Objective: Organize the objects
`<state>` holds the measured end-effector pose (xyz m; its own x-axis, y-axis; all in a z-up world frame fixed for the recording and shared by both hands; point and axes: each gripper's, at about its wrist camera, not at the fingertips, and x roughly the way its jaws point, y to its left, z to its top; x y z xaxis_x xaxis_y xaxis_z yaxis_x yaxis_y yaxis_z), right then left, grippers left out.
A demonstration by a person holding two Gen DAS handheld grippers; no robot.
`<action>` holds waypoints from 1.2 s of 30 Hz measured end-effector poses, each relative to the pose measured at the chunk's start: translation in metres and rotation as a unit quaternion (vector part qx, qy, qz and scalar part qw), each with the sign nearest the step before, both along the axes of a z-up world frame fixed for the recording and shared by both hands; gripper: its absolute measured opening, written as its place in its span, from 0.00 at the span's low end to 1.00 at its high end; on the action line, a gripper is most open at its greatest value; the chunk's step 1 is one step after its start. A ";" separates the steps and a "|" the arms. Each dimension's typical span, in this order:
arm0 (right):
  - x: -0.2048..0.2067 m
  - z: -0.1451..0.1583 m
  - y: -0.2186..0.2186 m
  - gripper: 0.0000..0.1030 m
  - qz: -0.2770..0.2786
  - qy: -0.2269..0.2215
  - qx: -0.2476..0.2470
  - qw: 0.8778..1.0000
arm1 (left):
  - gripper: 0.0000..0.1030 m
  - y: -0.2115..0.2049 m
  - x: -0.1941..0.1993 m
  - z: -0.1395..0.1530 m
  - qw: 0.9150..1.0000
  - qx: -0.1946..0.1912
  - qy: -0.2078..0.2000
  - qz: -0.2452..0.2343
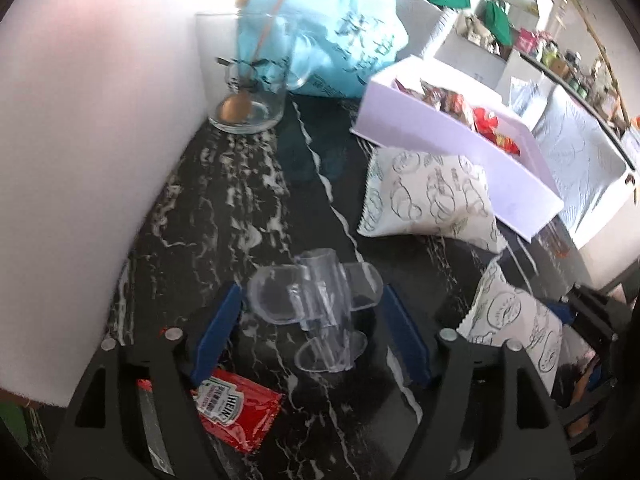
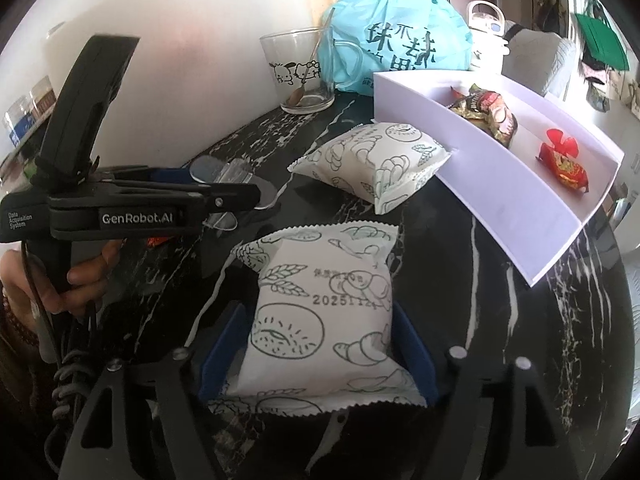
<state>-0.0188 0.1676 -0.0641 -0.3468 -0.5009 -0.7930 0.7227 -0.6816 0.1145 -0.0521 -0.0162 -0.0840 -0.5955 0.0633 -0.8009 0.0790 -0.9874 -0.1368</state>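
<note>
Black marble with white veins makes up the table (image 1: 224, 208) under everything here. In the left wrist view the left gripper (image 1: 310, 322) has its blue pads set wide, one on either side of a clear plastic holder (image 1: 316, 304) that lies on the stone; a gap shows between each pad and the plastic, so nothing is gripped. A red ketchup sachet (image 1: 236, 412) lies at about 7 o'clock from the holder, just under the left pad. At 11 o'clock, well apart, a glass mug (image 1: 248, 80) stands upright against the white wall with a spoon in it, and a light blue bag (image 1: 320, 28) sits behind it. In the right wrist view the right gripper (image 2: 318, 344) straddles a white bread packet (image 2: 320, 320) printed with green pastry sketches, which lies flat on the table; the jaws stand wide, and whether the pads touch its sides I cannot tell. A second bread packet (image 2: 376, 160) lies at 12 o'clock from the first, its far corner touching the wall of a white divided tray (image 2: 460, 184). The tray holds wrapped snacks (image 2: 488, 112) in one compartment and a red candy (image 2: 564, 160) in the next. At 9 o'clock a hand (image 2: 52, 280) holds the other gripper's handle.
</note>
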 end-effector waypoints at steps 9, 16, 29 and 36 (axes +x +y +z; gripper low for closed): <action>0.002 -0.002 -0.003 0.77 -0.001 0.011 0.005 1.000 | 0.64 0.010 0.002 -0.002 0.999 -0.031 0.012 -0.014; 0.000 -0.001 0.003 0.60 -0.005 0.004 -0.015 1.000 | 0.47 0.004 0.008 0.002 1.000 -0.002 0.026 -0.014; 0.010 0.011 0.012 0.58 -0.011 0.001 -0.034 0.999 | 0.25 0.005 0.015 0.017 0.998 0.028 0.039 -0.028; 0.013 0.014 0.018 0.58 -0.021 -0.005 -0.039 0.999 | 0.17 0.004 0.017 0.018 0.998 0.048 0.039 -0.024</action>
